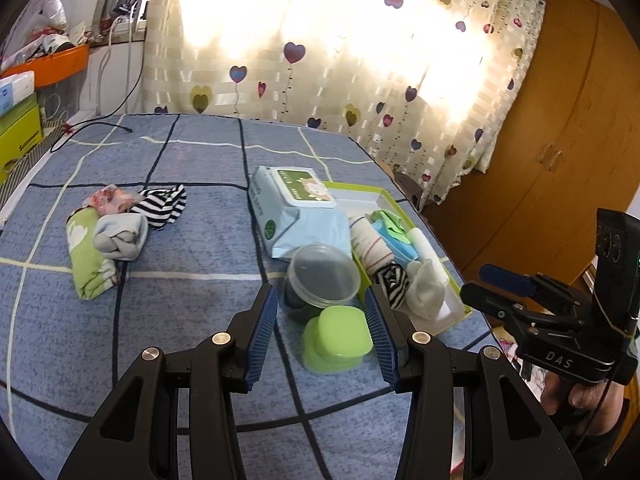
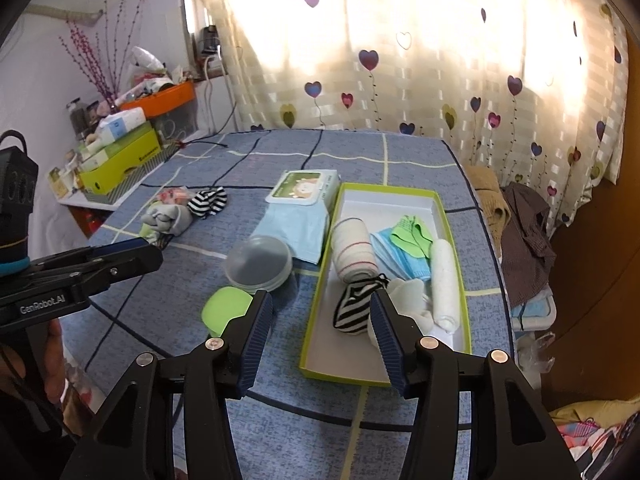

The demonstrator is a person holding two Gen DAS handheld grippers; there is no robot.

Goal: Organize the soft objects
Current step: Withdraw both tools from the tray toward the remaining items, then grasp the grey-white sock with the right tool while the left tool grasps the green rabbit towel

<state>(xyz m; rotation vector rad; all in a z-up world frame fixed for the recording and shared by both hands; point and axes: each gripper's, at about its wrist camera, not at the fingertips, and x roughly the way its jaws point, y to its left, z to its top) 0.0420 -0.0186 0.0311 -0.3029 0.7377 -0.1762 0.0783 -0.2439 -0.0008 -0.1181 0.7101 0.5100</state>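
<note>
we take the green box [image 2: 452, 236] as our landmark. inside it already lie a rolled striped towel [image 2: 354, 254], a blue mask [image 2: 400, 256], a green cloth [image 2: 412, 232], a white roll [image 2: 444, 276], a striped sock [image 2: 354, 306] and a pale sock [image 2: 408, 292] at the near end. well to the left of the box a small pile waits on the bedspread [image 1: 180, 320]: another striped sock [image 1: 164, 206], a grey sock bundle [image 1: 120, 236], a green cloth roll [image 1: 86, 264] and a crinkly packet [image 1: 108, 200].

our right gripper [image 2: 320, 334] hangs over the near end of the box, jaws wide and empty. our left gripper [image 1: 322, 334] is also wide open, holding nothing, above the green lid [image 1: 340, 340] just left of the box.

we judge one drop finished. the next move calls for swinging left to the pile and closing on one soft piece only.
</note>
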